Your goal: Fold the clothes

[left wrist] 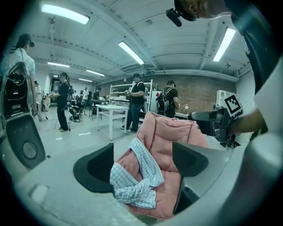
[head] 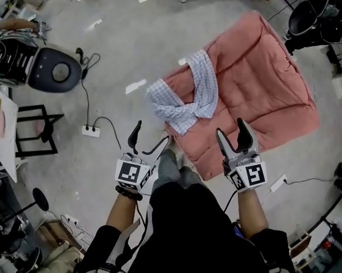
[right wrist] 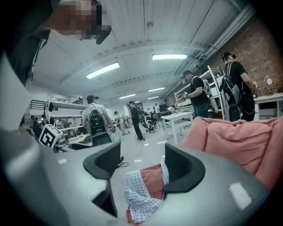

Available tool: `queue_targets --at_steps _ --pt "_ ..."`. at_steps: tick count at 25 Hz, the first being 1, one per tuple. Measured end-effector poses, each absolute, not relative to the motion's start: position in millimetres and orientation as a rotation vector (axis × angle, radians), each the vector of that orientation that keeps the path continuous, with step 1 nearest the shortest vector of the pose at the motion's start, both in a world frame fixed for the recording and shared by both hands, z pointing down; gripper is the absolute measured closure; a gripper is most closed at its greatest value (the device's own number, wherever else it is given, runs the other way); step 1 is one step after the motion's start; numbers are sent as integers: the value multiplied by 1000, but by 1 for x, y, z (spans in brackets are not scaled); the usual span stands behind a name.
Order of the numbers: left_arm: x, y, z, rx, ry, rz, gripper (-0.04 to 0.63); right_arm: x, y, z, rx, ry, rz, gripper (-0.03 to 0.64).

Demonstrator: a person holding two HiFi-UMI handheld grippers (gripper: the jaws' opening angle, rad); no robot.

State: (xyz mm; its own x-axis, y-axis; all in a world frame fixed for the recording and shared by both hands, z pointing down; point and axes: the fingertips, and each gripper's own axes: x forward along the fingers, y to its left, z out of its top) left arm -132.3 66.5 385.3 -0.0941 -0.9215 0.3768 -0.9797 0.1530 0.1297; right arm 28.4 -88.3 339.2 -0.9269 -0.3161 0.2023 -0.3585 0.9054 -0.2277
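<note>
The shirt (head: 186,100) is patterned in a fine blue-and-white check, and the quilt (head: 263,69) is coloured a plain salmon pink. The floor (head: 118,53) is finished in pale grey, and the power strip (head: 91,131) in white. The left gripper (head: 148,135) and right gripper (head: 230,129) are bodied in light grey with black jaws, and black-and-white square markers are printed on their cubes.

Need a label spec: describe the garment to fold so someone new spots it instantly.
On the grey floor lies a big pink quilted mat. Draped over its left edge, in the head view, is a crumpled shirt: blue-and-white checks, the only patterned cloth against the plain pink.
</note>
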Motion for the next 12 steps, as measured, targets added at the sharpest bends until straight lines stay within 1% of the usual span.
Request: queue_targets --at_steps 5,12 --pt "-150 64 440 1818 -2016 270 177 -4 -78 405 417 -2836 402 334" --pt "-162 80 509 1785 -1971 335 212 -45 -45 494 257 -2704 418 360"
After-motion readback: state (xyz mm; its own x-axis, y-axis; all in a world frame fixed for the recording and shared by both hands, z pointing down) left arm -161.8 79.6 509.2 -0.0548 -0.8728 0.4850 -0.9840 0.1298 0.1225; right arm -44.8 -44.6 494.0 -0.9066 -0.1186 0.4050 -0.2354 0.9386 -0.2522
